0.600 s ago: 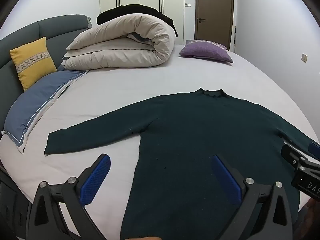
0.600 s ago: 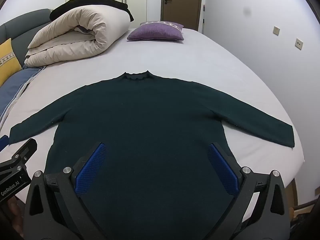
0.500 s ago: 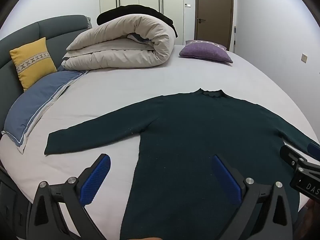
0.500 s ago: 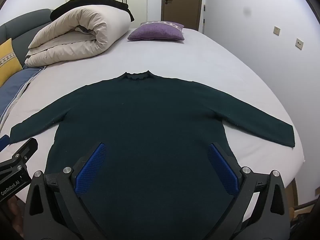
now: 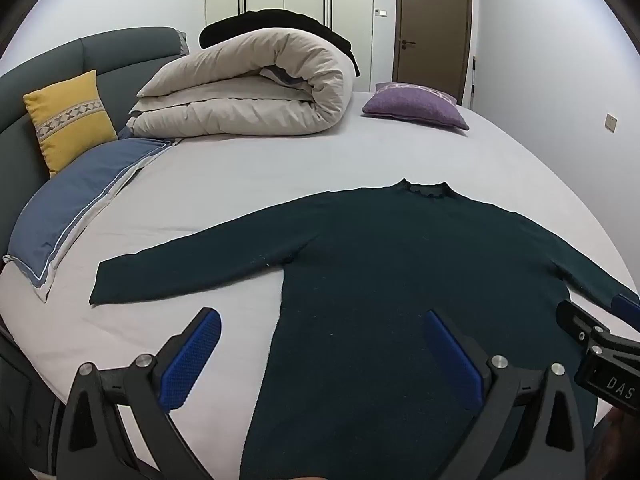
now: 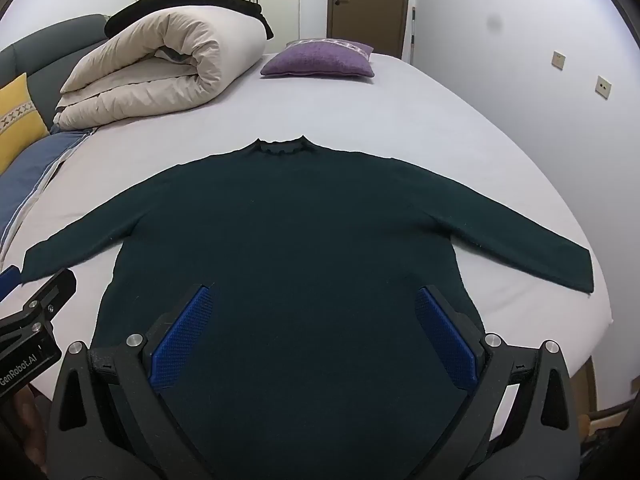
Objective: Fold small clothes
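Note:
A dark green long-sleeved sweater [image 5: 384, 280] [image 6: 288, 232] lies flat on the white bed sheet [image 5: 248, 176], collar away from me, both sleeves spread out to the sides. My left gripper [image 5: 320, 324] hovers open above the sweater's lower left side, its blue pads wide apart with nothing between them. My right gripper [image 6: 312, 304] hangs open over the lower middle of the sweater, holding nothing. Each gripper shows at the edge of the other's view.
A rolled beige duvet [image 5: 248, 92] with a black item on top lies at the back left. A purple cushion [image 5: 416, 106] sits at the back, a yellow cushion [image 5: 68, 120] and a blue pillow [image 5: 76, 196] on the left. The bed's right edge [image 6: 600, 320] drops off near the wall.

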`<state>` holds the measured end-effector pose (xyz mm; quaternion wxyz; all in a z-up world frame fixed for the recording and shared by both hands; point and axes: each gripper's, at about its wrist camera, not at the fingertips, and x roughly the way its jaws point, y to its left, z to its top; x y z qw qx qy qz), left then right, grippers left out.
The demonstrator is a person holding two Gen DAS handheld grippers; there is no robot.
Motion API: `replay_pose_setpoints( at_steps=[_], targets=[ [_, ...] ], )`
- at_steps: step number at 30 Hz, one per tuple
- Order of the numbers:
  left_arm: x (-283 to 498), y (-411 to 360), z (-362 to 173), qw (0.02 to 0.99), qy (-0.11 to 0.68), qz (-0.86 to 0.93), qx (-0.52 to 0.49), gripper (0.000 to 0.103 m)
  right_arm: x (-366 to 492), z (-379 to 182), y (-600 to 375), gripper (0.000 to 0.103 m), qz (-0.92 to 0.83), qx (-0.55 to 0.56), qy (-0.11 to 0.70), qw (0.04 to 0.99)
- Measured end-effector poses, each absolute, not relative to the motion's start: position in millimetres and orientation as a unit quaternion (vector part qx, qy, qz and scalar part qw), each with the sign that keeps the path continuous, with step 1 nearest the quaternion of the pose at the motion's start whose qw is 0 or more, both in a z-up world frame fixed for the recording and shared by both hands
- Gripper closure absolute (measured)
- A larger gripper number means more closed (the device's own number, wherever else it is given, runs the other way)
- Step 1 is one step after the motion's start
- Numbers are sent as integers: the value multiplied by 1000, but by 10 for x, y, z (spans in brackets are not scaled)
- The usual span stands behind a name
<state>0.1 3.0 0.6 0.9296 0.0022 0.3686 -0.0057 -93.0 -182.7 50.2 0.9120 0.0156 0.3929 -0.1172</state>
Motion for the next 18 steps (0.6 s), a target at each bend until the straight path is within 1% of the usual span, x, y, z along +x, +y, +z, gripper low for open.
replay_pose_setpoints(
  at_steps=[18],
  targets=[
    [-9,88,41,931,365,-5,-3,0,-934,509,-1850,0,-117,17,395,911]
  ],
)
